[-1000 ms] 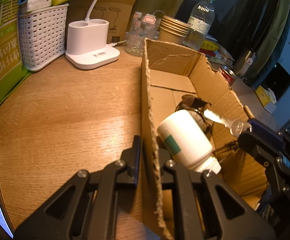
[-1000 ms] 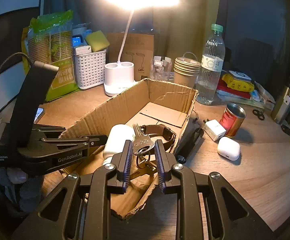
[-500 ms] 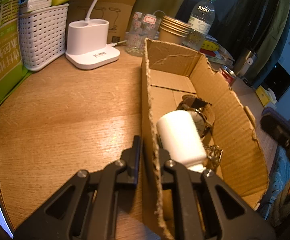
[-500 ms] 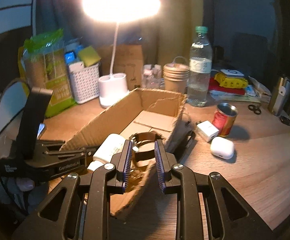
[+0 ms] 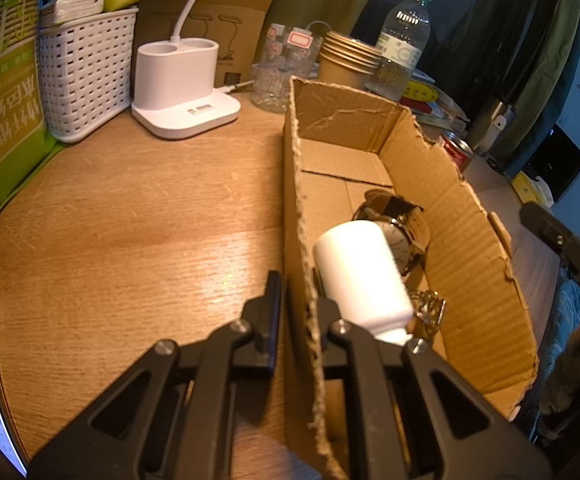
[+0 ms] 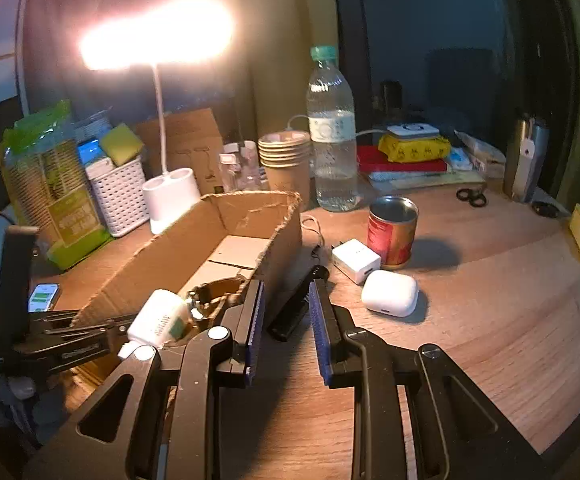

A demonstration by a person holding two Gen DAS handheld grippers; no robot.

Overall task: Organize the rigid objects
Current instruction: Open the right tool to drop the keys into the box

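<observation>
On the near wall of the cardboard box (image 5: 470, 240), the left gripper (image 5: 296, 312) is clamped, one finger inside and one outside. Behind it lie a white bottle (image 5: 360, 276), its cap hidden, a watch (image 5: 404, 226) half covered, and keys (image 5: 430, 312) barely legible. Outside the box, the right gripper (image 6: 285, 320) stands parted and empty above a blurred black object (image 6: 300, 306) on the table (image 6: 510, 300).
</observation>
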